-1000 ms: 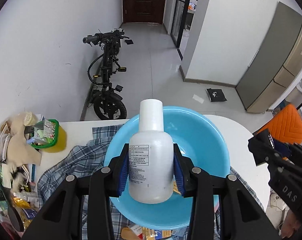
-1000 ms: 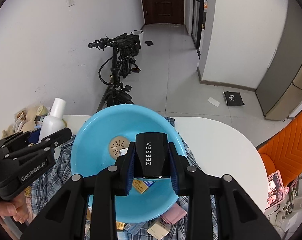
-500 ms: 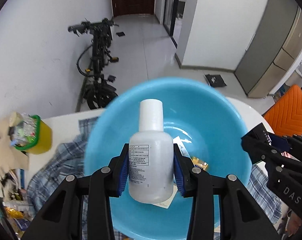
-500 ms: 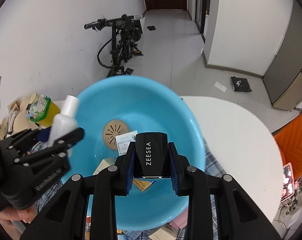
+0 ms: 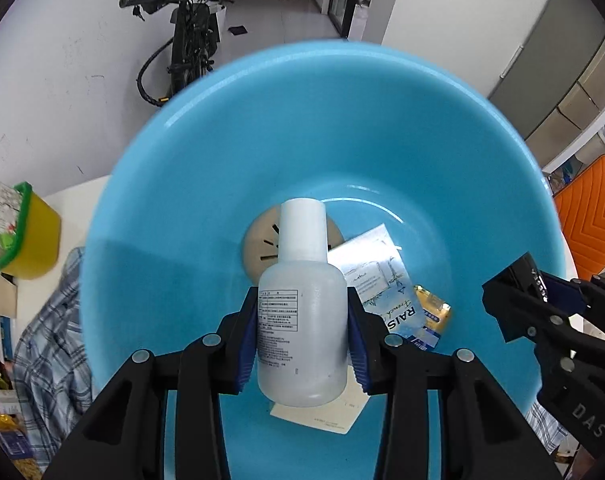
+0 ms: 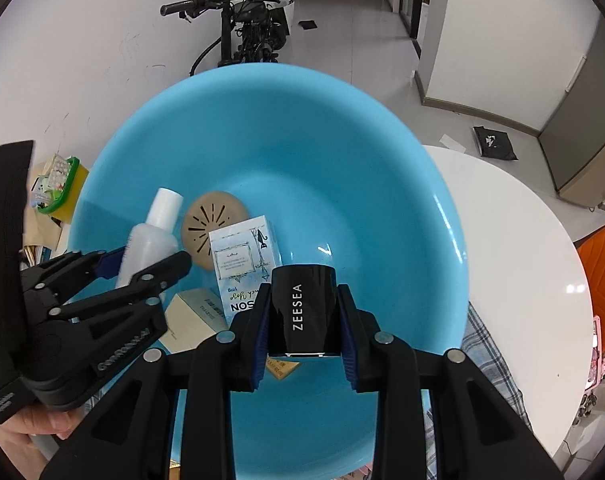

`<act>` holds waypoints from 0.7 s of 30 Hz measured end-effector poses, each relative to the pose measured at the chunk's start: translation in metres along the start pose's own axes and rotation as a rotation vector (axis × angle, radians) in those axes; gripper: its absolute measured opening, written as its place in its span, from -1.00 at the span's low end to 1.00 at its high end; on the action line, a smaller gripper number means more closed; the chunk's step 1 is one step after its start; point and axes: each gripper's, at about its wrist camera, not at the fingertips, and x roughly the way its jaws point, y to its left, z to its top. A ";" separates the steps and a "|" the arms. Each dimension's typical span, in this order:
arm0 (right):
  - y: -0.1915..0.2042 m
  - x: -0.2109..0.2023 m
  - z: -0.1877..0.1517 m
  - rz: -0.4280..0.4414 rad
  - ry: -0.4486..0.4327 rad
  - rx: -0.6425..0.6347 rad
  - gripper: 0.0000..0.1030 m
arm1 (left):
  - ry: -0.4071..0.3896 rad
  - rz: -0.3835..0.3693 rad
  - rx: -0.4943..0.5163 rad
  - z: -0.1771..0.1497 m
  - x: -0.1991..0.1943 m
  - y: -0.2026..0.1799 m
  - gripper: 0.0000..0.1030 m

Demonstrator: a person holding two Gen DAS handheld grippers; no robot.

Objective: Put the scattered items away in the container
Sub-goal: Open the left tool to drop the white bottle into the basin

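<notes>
A big blue basin (image 5: 190, 184) (image 6: 342, 128) fills both views. My left gripper (image 5: 302, 332) is shut on a white plastic bottle (image 5: 302, 320), held low inside the basin; the same bottle (image 6: 150, 240) shows at the left of the right wrist view, in the left gripper (image 6: 142, 268). My right gripper (image 6: 302, 320) is shut on a black ZEESEA box (image 6: 302, 312), also down in the basin. On the basin floor lie a tan round disc (image 6: 214, 224), a pale blue box (image 6: 242, 264), a cream box (image 6: 194, 320) and a small yellow packet (image 5: 432, 308).
A yellow tub with a green rim (image 5: 18, 236) stands left of the basin on the white table (image 6: 522, 248). Plaid cloth (image 5: 50, 336) lies under the basin. An orange chair (image 5: 590, 216) is at the right, a bicycle (image 5: 186, 40) by the wall behind.
Both grippers have sunk with their loads from above the rim into the basin, which now looks far larger. Neither grip has changed.
</notes>
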 end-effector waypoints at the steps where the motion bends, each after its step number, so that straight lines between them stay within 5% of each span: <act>1: -0.001 0.001 0.000 0.005 0.003 0.000 -0.44 | 0.003 -0.001 -0.001 -0.002 0.002 -0.003 -0.19; 10: -0.006 0.010 -0.002 0.008 0.022 0.007 -0.44 | -0.024 0.003 0.005 -0.006 0.002 -0.009 -0.19; 12: -0.008 0.010 -0.003 0.011 0.022 0.013 -0.44 | -0.052 0.033 -0.008 -0.004 -0.004 -0.010 0.22; 13: -0.008 0.010 -0.003 0.014 0.021 0.016 -0.44 | -0.072 0.038 -0.014 -0.004 -0.008 -0.010 0.69; 16: -0.009 0.009 -0.004 0.019 0.021 0.016 -0.44 | -0.178 0.008 -0.023 -0.006 -0.027 -0.009 0.72; 21: -0.009 0.011 -0.006 0.023 0.021 0.024 -0.44 | -0.164 0.019 -0.028 -0.007 -0.042 -0.006 0.73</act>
